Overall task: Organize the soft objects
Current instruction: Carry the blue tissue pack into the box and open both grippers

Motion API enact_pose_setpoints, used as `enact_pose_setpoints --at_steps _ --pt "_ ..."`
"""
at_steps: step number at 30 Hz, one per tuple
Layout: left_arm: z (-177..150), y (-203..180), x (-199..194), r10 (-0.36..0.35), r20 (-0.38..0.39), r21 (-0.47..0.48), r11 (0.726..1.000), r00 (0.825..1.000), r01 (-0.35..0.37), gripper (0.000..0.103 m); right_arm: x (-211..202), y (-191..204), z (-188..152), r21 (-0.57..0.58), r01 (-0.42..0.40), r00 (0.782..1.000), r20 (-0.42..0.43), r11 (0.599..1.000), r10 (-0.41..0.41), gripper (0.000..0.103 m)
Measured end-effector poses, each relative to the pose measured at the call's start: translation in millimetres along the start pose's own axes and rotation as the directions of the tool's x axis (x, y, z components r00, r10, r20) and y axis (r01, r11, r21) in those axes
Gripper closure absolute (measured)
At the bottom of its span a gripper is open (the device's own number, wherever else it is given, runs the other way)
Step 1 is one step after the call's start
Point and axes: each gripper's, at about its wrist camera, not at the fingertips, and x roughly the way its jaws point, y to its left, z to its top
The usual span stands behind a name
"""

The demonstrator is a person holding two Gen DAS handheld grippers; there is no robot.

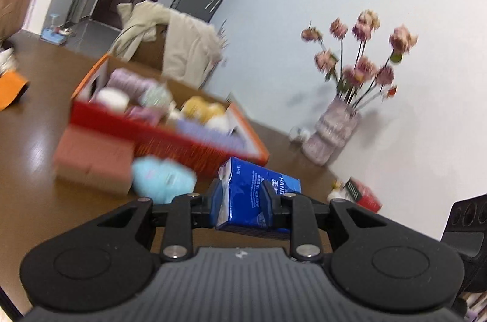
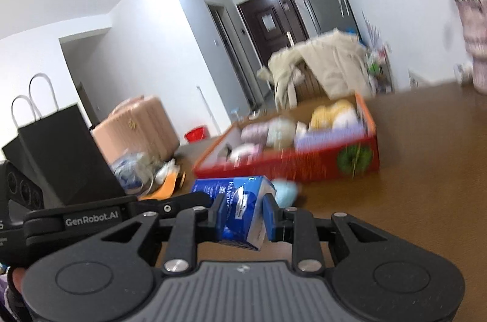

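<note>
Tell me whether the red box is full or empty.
Nearly full: the red box holds soft rolls across most of its open top, one bare corner left.

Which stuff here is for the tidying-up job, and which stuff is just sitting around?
For the job:
- blue tissue pack, clamped by the left hand-held gripper and the right hand-held gripper
- red box of soft things
- light blue soft ball

Just lying about:
- vase of flowers
- black paper bag
- pink suitcase
- beige coat
</note>
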Motion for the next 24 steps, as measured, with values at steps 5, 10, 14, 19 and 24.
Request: enact_pose_setpoints --at_steps 5,10,14,19,24 --pt "60 17 55 -0.010 0.014 -0.034 0.999 1.000 0.010 0.076 56 -14 63 -0.053 0.005 1.000 0.008 0.999 -0.005 0.078" --pt "95 53 112 0.070 -0.027 -0.047 0.996 0.997 -0.071 0.076 147 -40 93 -0.020 -0.021 0.995 -0.095 1.000 0.019 0.078" --pt "94 76 148 0.143 -0.090 0.000 0.990 0.986 -0.144 0.076 200 -62 82 0.019 -0.016 0.989 -0.149 1.000 0.019 0.078" --pt "87 94 175 0.210 -0.165 0.036 0.978 0.964 -0.207 0.075 246 -87 66 0.107 -0.008 0.964 -0.262 0.994 0.036 0.078" --pt "75 95 194 0.196 -0.258 0.057 0.981 0.946 -0.188 0.071 246 -92 56 0.103 0.064 0.941 -0.337 0.993 -0.025 0.078"
